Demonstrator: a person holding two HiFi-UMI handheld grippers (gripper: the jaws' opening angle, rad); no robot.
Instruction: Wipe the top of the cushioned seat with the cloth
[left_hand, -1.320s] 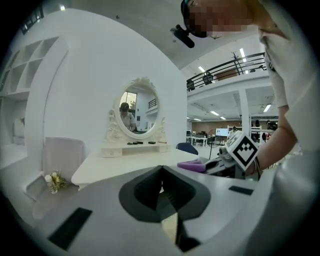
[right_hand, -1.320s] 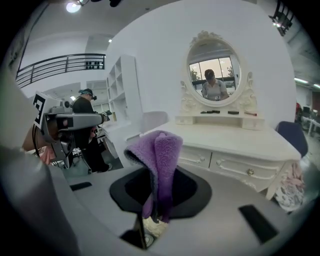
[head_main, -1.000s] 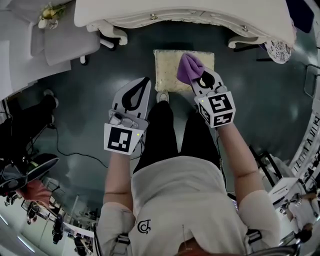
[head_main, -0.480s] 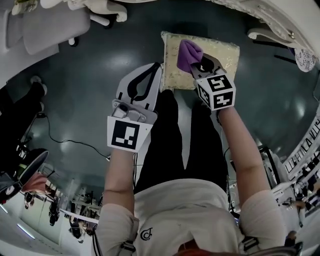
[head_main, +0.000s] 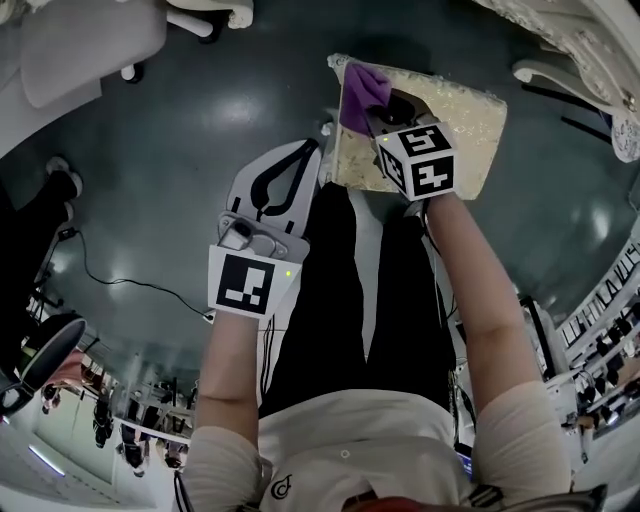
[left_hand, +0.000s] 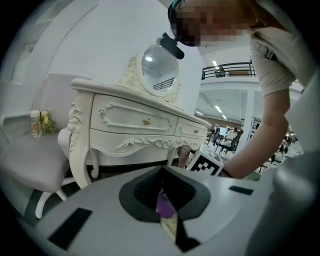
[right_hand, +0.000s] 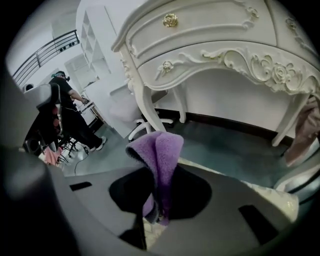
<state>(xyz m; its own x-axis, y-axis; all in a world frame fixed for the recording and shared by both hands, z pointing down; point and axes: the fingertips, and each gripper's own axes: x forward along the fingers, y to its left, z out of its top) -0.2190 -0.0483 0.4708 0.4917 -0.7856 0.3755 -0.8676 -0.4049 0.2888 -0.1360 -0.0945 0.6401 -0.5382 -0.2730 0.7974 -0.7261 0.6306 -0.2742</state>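
Note:
The cushioned seat (head_main: 455, 120) is a cream patterned square pad low on the floor, ahead of the person's knees. A purple cloth (head_main: 360, 92) rests on its far left corner, and my right gripper (head_main: 380, 110) is shut on it. In the right gripper view the cloth (right_hand: 160, 152) sticks up folded between the jaws, with the seat (right_hand: 272, 192) below to the right. My left gripper (head_main: 308, 152) hangs just left of the seat, off it, jaws shut with nothing in them. Through its jaw opening, the left gripper view shows a sliver of the cloth (left_hand: 165, 202) and the seat (left_hand: 171, 226).
An ornate white dressing table (right_hand: 210, 40) stands just beyond the seat, its carved legs (right_hand: 145, 107) close by. It carries a round mirror (left_hand: 155, 62). A white chair (left_hand: 30, 165) sits to the left. A cable (head_main: 120, 280) lies on the dark glossy floor at left.
My right gripper has carried the cloth leftward across the seat, from about its middle to its far left corner. The left gripper has stayed beside the seat.

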